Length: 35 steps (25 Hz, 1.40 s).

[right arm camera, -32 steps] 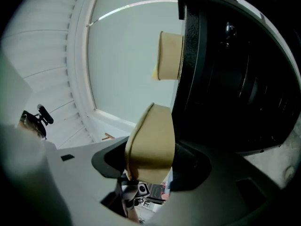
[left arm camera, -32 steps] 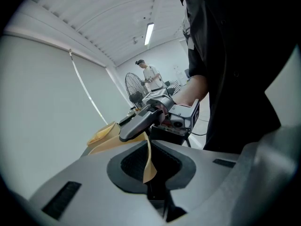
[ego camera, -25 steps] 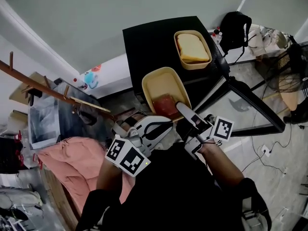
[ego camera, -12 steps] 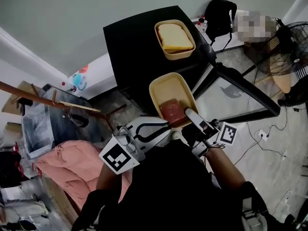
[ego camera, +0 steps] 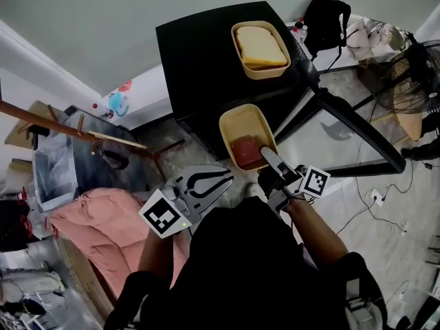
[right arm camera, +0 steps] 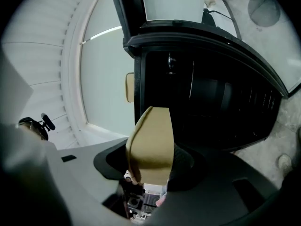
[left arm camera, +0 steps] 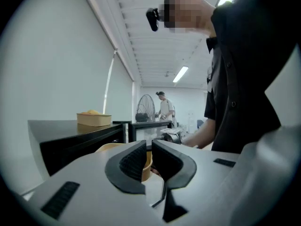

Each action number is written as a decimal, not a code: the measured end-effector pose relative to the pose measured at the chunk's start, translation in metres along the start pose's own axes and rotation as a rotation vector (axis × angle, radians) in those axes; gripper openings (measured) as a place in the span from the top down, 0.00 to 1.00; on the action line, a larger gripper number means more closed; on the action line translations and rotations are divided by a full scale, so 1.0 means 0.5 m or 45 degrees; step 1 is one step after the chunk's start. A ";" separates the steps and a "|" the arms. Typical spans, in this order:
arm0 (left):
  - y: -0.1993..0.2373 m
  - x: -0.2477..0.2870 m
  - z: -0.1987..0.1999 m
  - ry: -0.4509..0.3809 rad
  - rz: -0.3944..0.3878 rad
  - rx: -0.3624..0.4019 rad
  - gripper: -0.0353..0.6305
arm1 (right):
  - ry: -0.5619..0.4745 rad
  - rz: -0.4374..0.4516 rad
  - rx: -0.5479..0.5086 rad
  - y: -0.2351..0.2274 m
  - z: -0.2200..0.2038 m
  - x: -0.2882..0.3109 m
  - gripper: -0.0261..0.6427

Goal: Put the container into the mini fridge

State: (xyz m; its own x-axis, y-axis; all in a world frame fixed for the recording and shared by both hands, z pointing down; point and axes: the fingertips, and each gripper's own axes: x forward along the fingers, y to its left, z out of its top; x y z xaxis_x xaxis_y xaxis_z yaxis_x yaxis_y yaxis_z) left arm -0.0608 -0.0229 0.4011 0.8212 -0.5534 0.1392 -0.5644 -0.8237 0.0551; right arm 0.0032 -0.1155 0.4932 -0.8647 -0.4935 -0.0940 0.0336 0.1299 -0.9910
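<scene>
Container [ego camera: 245, 135] lowered before mini fridge [ego camera: 199, 53], clamped in right gripper [ego camera: 267, 159] jaws.

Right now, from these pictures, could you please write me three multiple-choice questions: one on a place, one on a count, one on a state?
1. Where does the container with bread stand?
A. on top of the black fridge
B. on the floor
C. inside the fridge

2. How many yellow containers show in the head view?
A. one
B. two
C. four

3. What is the state of the right tool?
A. open and empty
B. shut on the container with red contents
C. out of view

Key:
1 A, it rests on the fridge's top.
2 B, one is on the fridge and one is held.
3 B, the right gripper view shows its jaws clamping the yellow rim.
</scene>
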 end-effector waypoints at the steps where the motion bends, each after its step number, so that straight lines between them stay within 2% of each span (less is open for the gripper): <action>1: 0.008 -0.008 0.002 -0.029 0.032 -0.065 0.88 | 0.000 -0.010 0.003 -0.014 0.002 0.004 0.63; 3: 0.021 -0.022 0.003 -0.062 0.083 -0.121 0.88 | -0.004 -0.019 0.028 -0.040 0.006 0.015 0.63; 12: 0.054 -0.068 -0.041 -0.027 0.299 -0.171 0.88 | 0.062 -0.051 0.027 -0.096 0.018 0.110 0.63; 23: 0.115 -0.067 -0.093 0.030 0.474 -0.218 0.88 | 0.053 -0.088 0.090 -0.139 0.040 0.193 0.63; 29: 0.173 -0.038 -0.141 0.052 0.564 -0.180 0.88 | 0.053 -0.098 0.114 -0.156 0.044 0.220 0.63; 32: 0.197 -0.017 -0.171 0.098 0.616 -0.147 0.88 | 0.065 -0.100 0.119 -0.162 0.042 0.231 0.63; 35: 0.212 0.009 -0.195 0.137 0.628 -0.132 0.88 | 0.087 -0.115 0.104 -0.167 0.042 0.236 0.63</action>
State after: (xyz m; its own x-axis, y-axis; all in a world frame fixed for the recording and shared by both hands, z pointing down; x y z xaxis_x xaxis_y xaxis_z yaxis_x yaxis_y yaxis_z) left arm -0.1254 -0.1006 0.5040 0.4454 -0.8525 0.2738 -0.8921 -0.4485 0.0547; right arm -0.0910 -0.2027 0.5630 -0.8982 -0.4397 0.0003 -0.0079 0.0155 -0.9998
